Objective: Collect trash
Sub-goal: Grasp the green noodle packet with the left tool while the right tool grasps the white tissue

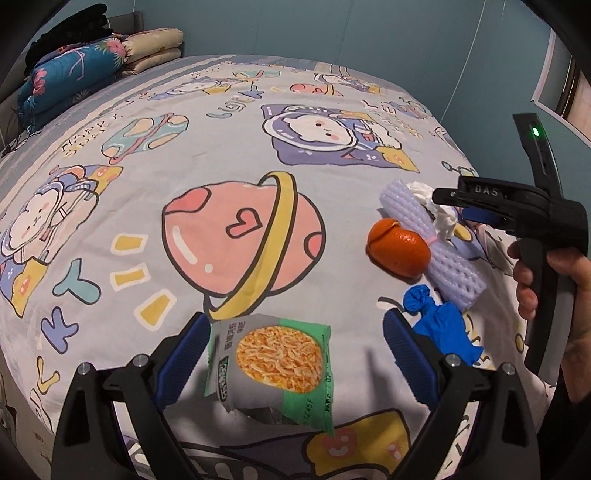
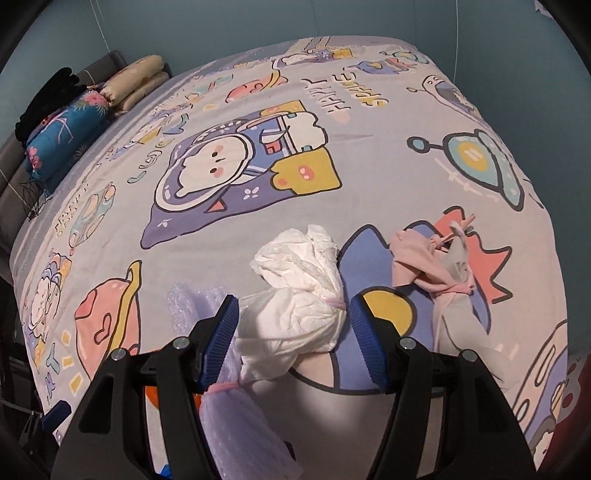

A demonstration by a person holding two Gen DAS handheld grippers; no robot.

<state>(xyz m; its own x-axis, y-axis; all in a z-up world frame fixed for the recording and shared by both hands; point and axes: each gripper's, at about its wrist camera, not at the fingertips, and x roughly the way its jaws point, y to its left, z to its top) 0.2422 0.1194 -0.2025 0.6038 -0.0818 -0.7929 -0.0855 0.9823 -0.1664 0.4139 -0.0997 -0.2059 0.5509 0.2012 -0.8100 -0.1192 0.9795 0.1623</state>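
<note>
Left wrist view: cartoon space-print bedsheet (image 1: 221, 122), folded quilts (image 1: 74, 77), teal wall (image 1: 332, 26).

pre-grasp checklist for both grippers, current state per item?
1. Left gripper open: ok.
2. Noodle packet between the left fingers: ok; pads not touching it.
3. Right gripper open: ok.
4. White tissue wad between the right fingers: ok; contact cannot tell.
5. Foam net sleeve clear of the right fingers: not ok, it lies at the left one.
6. Trash bin in view: not ok.
</note>
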